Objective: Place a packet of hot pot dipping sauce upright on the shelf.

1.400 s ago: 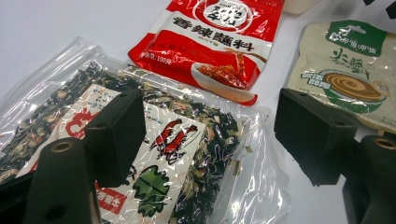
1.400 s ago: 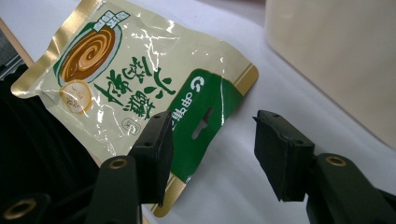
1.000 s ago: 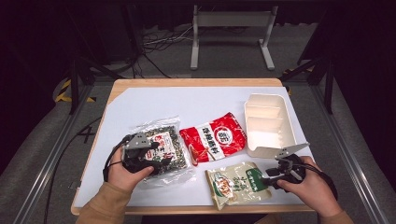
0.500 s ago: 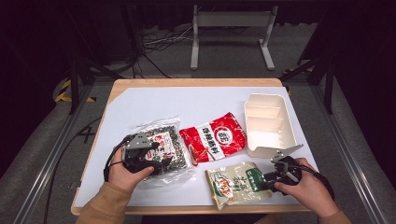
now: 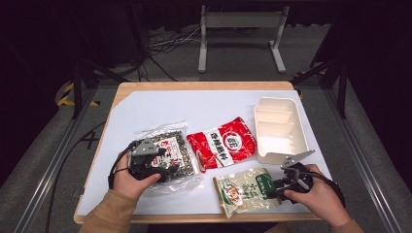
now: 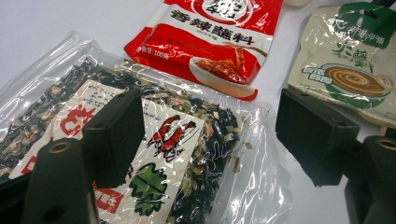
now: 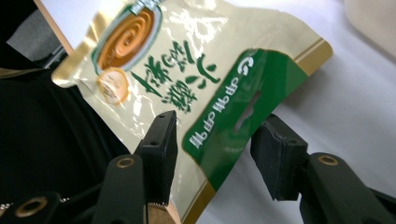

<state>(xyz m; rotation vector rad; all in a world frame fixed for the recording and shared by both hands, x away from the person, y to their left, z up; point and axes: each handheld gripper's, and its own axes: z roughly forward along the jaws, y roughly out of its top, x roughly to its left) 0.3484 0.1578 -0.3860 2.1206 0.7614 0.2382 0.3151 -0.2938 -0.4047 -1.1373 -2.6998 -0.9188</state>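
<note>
A clear bag of dark dried greens with a red-and-white label lies at the table's front left. My left gripper rests on it, open. In the left gripper view one jaw sits on the bag's label and the other stands off its right edge. A beige pouch with a green top lies at the front right. My right gripper is open at its right end. In the right gripper view the jaws straddle the green header, with gaps on both sides.
A red seasoning pouch lies between the two bags, also seen in the left gripper view. A white compartment tray stands at the right, just behind my right hand. The wooden front edge of the table runs close below both hands.
</note>
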